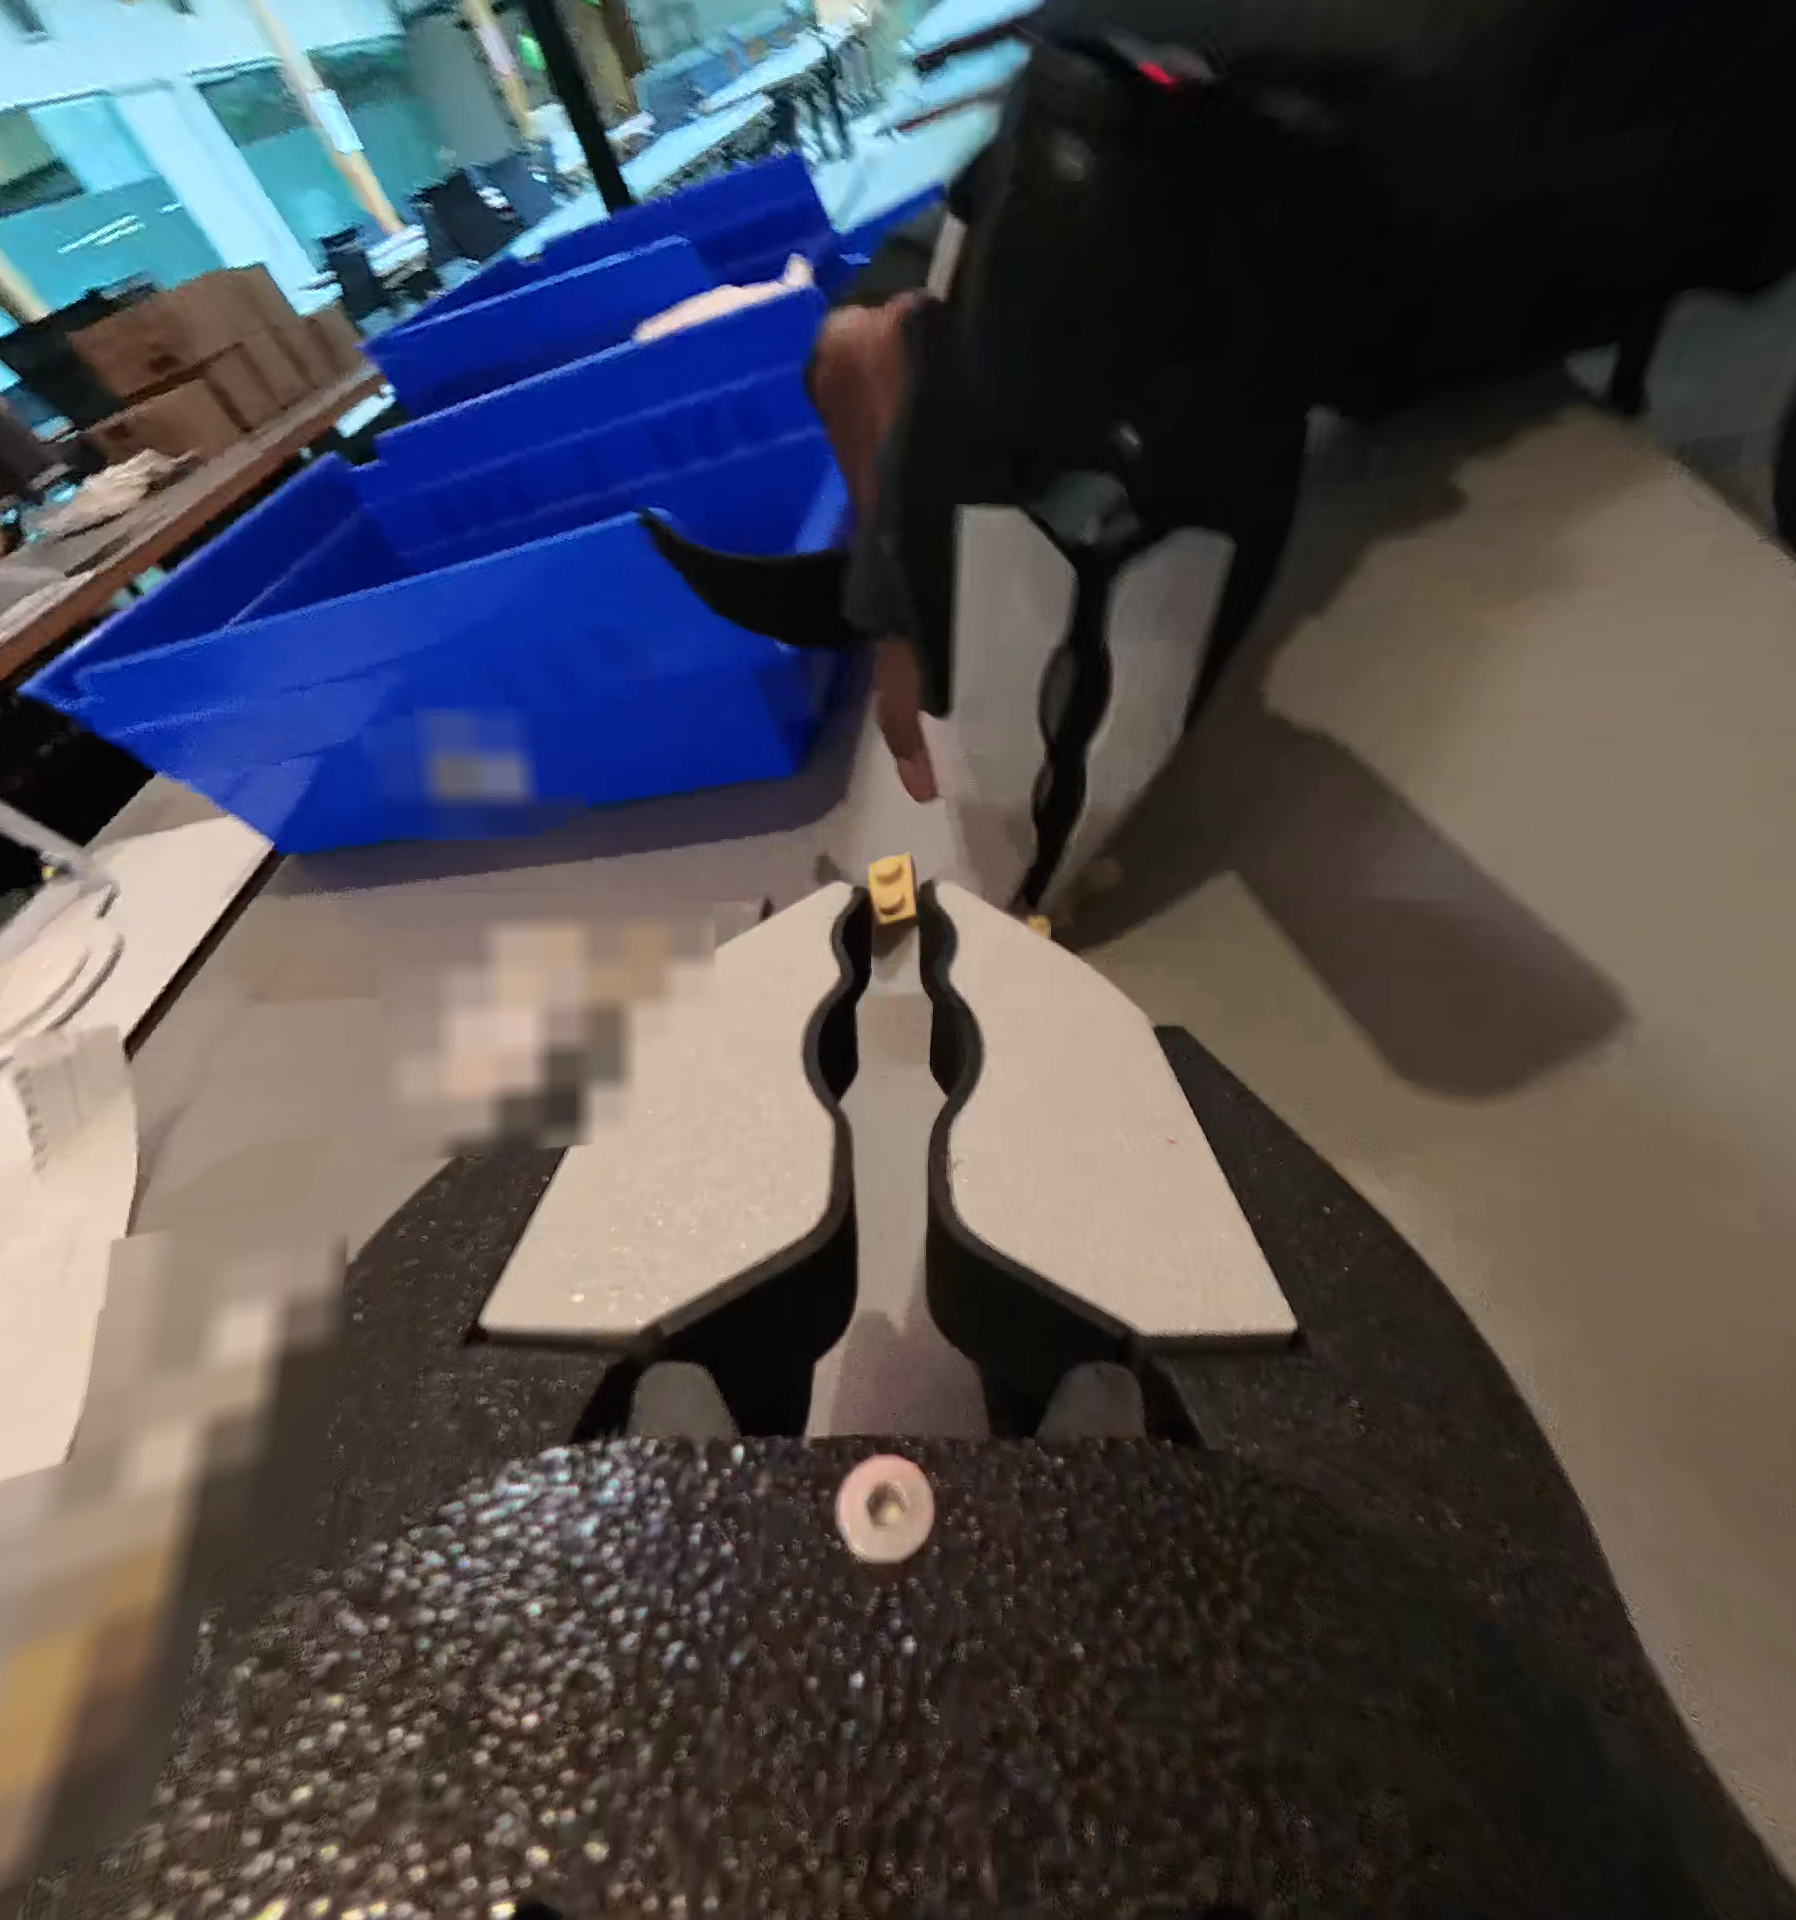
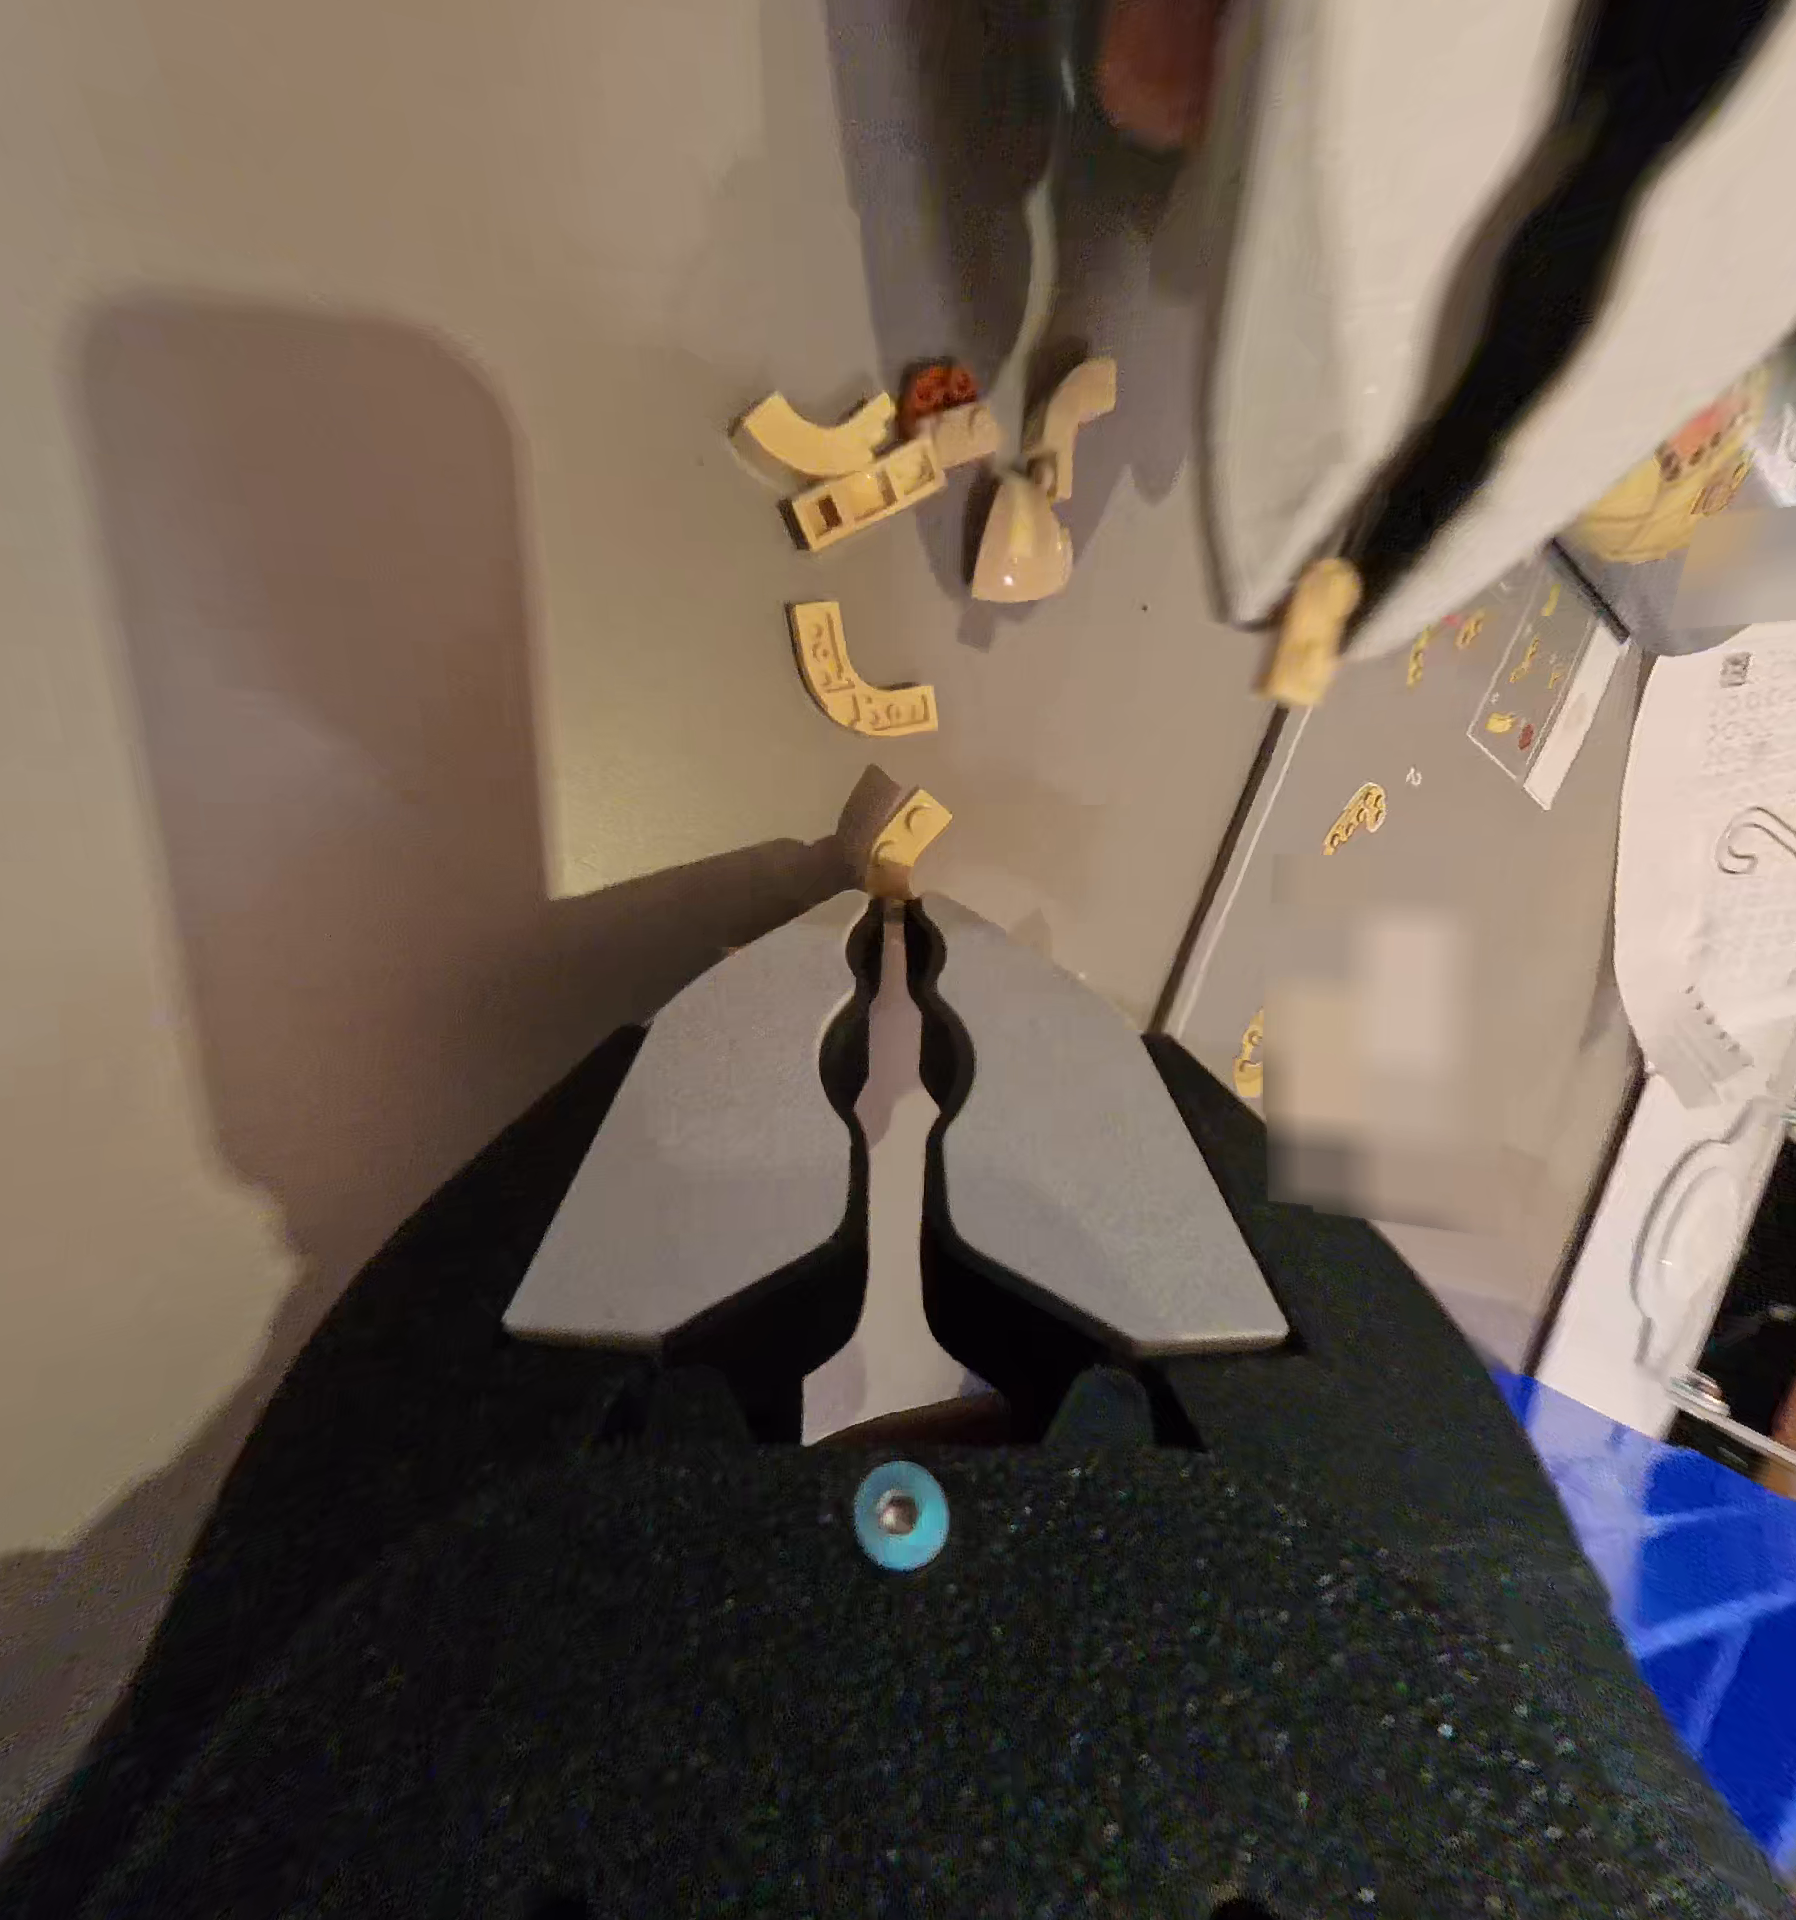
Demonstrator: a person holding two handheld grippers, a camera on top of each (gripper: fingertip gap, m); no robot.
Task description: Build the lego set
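- The left gripper [image 1: 892, 902] has its two fingers squeezed on a small tan brick [image 1: 894, 891] with two bumps on top. The brick sits right at the fingertips and sticks out a little past them.
- In the right wrist view the same left gripper shows at the top right, with the tan brick [image 2: 1312, 629] poking out of its tips.
- The right gripper [image 2: 896, 902] has its fingers nearly shut on a small curved tan piece [image 2: 906, 836]. The piece sticks out past the tips and leans to the right.
- Just past the right gripper's tips, on the grey table [image 2: 458, 208], lies a curved tan plate [image 2: 852, 670].
- Farther past that is a little pile of tan pieces [image 2: 852, 457], with a small brown piece [image 2: 941, 390] and a rounded tan piece [image 2: 1024, 535] beside it.
- To the right of the right fingers lies a sheet with pictures of pieces [image 2: 1393, 831].
- To the left of the left fingers, and farther off, stand blue bins [image 1: 458, 665].
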